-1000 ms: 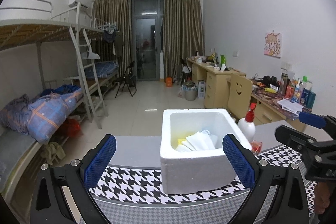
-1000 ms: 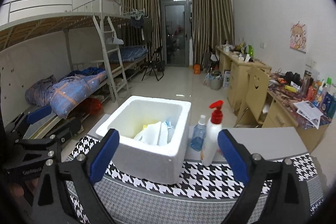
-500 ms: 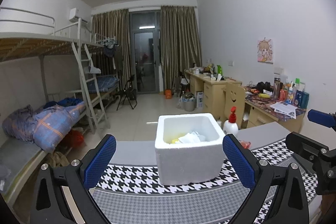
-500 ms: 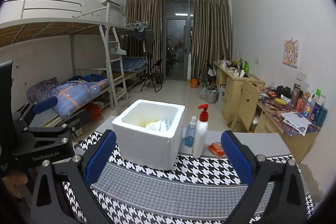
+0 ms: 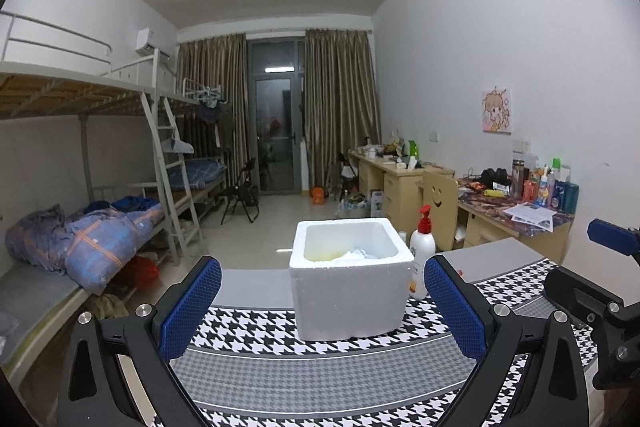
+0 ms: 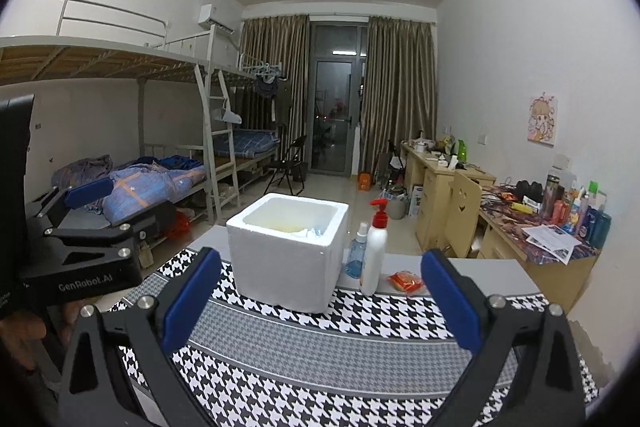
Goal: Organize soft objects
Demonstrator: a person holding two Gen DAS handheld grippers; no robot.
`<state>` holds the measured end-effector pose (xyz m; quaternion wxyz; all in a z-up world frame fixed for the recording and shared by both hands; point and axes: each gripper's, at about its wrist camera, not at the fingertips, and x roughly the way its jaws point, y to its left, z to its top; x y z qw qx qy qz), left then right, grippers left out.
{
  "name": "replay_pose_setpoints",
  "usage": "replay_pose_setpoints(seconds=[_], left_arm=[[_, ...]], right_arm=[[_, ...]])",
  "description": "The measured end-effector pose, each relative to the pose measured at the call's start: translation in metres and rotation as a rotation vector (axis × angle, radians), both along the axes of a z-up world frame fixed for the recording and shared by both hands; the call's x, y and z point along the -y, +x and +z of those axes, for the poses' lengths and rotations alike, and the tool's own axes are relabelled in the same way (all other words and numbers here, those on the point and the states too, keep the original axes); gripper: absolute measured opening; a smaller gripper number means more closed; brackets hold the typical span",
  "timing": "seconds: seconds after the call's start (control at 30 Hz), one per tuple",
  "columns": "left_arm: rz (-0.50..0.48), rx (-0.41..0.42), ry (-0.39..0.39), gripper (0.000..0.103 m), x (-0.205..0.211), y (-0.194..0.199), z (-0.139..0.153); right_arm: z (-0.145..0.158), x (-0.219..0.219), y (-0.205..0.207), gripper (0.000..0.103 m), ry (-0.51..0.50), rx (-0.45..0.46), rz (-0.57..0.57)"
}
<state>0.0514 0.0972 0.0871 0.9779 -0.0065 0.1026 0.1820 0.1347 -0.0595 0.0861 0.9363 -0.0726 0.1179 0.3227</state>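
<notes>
A white foam box (image 5: 348, 291) stands on the houndstooth cloth (image 5: 320, 367) and holds white and yellow soft items (image 5: 352, 254), mostly hidden by its rim. The box also shows in the right wrist view (image 6: 286, 251). My left gripper (image 5: 322, 311) is open and empty, well short of the box. My right gripper (image 6: 320, 301) is open and empty, also back from the box. The left gripper's body shows at the left of the right wrist view (image 6: 84, 251). The right gripper's body shows at the right of the left wrist view (image 5: 600, 299).
A white pump bottle with a red top (image 6: 374, 251), a small blue spray bottle (image 6: 356, 255) and a small orange packet (image 6: 406, 282) stand right of the box. A bunk bed (image 6: 132, 147) is at left, cluttered desks (image 6: 520, 211) at right.
Both grippers have pulled back and up from the foam box, which now looks smaller and farther. Both stayed open and empty.
</notes>
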Motion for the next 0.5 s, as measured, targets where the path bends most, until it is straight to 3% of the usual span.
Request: replay_pose_setpoints(seconds=[0.17, 0.5], left_arm=[[0.011, 0.041, 0.057, 0.102, 0.018, -0.017, -0.011], [-0.031, 0.046, 0.049, 0.102, 0.035, -0.026, -0.042]], right_arm=[[-0.010, 0.010, -0.009, 0.102, 0.005, 0.016, -0.010], [-0.033, 0.023, -0.019, 0.102, 0.042, 0.012, -0.039]])
